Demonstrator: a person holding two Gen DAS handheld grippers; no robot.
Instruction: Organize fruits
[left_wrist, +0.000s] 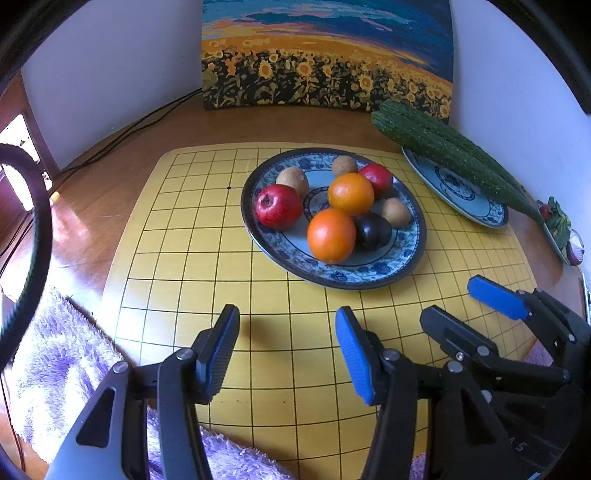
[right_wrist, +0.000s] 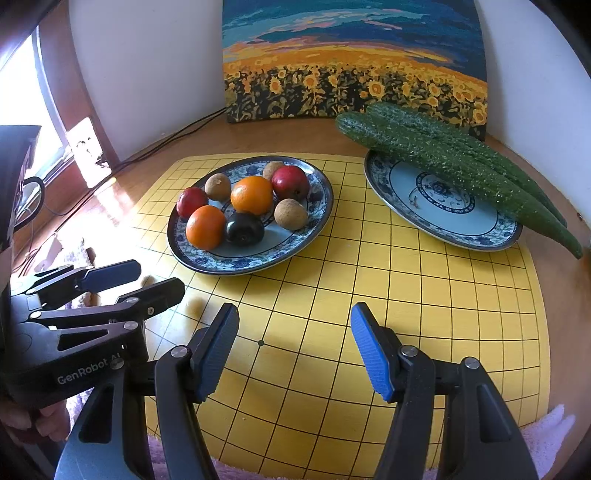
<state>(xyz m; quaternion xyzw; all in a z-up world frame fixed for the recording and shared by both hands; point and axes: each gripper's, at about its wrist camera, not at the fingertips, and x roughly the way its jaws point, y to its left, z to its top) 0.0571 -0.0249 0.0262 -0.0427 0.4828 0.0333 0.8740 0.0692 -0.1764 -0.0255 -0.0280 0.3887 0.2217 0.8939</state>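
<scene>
The left claw (left_wrist: 288, 347) hangs spread over the yellow grid board (left_wrist: 184, 258), nothing between its blue pads; the right claw (right_wrist: 295, 347) is spread the same way, empty, just beside it over the same board. From the left wrist camera, the right claw sits at about four o'clock of the fruit plate (left_wrist: 406, 254).

The blue-patterned fruit plate lies on the board at twelve o'clock of the left claw. On it: two oranges (left_wrist: 331, 235) touching each other, a red apple (left_wrist: 277, 206) at nine o'clock, a second red fruit (left_wrist: 376, 178) at one o'clock, a dark plum (left_wrist: 373, 230) touching the nearer orange, and three brown kiwi-like fruits (left_wrist: 396, 211) around the rim.

A second patterned plate (right_wrist: 436, 206) sits at three o'clock of the first, apart from it, with two cucumbers (right_wrist: 454, 162) lying across its far edge. A sunflower painting (right_wrist: 351, 74) leans on the wall behind. A purple towel (left_wrist: 66, 369) lies on the wooden surface (left_wrist: 92, 192) at the board's near-left corner.
</scene>
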